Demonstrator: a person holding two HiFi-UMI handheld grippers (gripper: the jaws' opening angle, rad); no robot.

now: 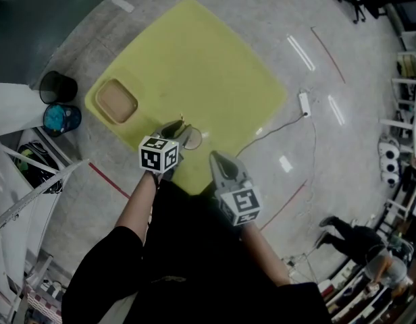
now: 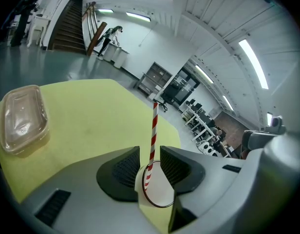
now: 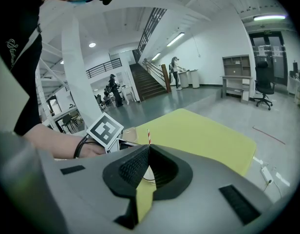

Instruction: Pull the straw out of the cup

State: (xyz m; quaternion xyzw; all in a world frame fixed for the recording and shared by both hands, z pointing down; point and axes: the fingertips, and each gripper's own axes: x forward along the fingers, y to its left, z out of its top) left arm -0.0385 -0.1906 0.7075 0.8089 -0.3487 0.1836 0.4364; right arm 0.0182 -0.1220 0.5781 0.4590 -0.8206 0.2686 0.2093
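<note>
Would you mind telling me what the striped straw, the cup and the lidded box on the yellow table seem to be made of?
Straw: probably paper, matte, with red and white spiral stripes; plastic is possible.
Cup: see-through with a thin dark rim, so glass or clear plastic; I cannot tell which.
Box: likely clear plastic, glossy, with rounded moulded corners.

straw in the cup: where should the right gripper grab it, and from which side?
Grip the straw on its bare striped length well above the rim of the cup, likely from the right and above. It stands nearly upright, and the left gripper flanks the cup low down, leaving only the upper part free. The right gripper has its jaws together; open them first.
</note>
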